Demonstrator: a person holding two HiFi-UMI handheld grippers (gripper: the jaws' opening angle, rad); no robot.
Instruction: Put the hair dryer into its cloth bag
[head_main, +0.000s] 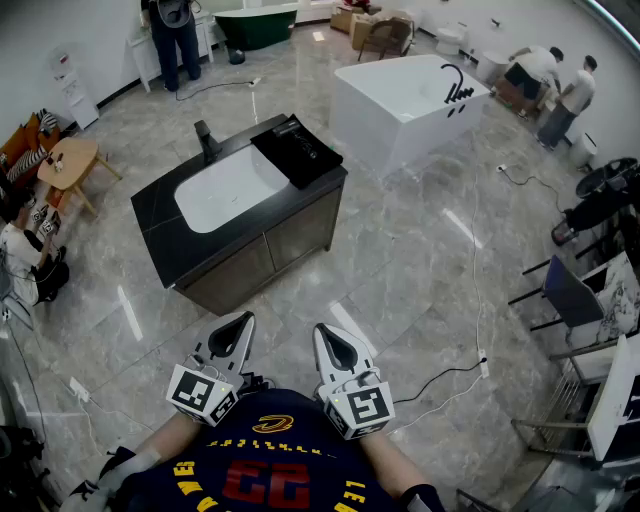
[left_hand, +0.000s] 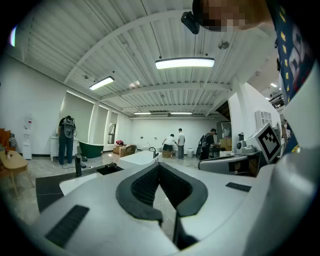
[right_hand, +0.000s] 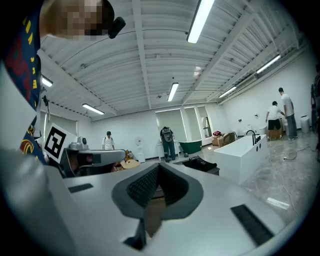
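Two claws side by side, low over the marble floor (head_main: 400, 260), well short of the dark surface (head_main: 160, 225): left claw (head_main: 243, 322) pressed together, nothing pinched; right claw (head_main: 322, 332) likewise pressed together, empty. Black cloth bag (head_main: 298, 150) flat on the surface's right end, just beside the white basin (head_main: 230, 188). Hair dryer not separable from the bag at this size.

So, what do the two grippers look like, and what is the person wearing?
Both the left gripper and the right gripper have pale grey pointed shells. Each carries a white cube with black square markers. The pads are dark grey and ribbed. The person wears a dark navy shirt with red digits and yellow lettering.
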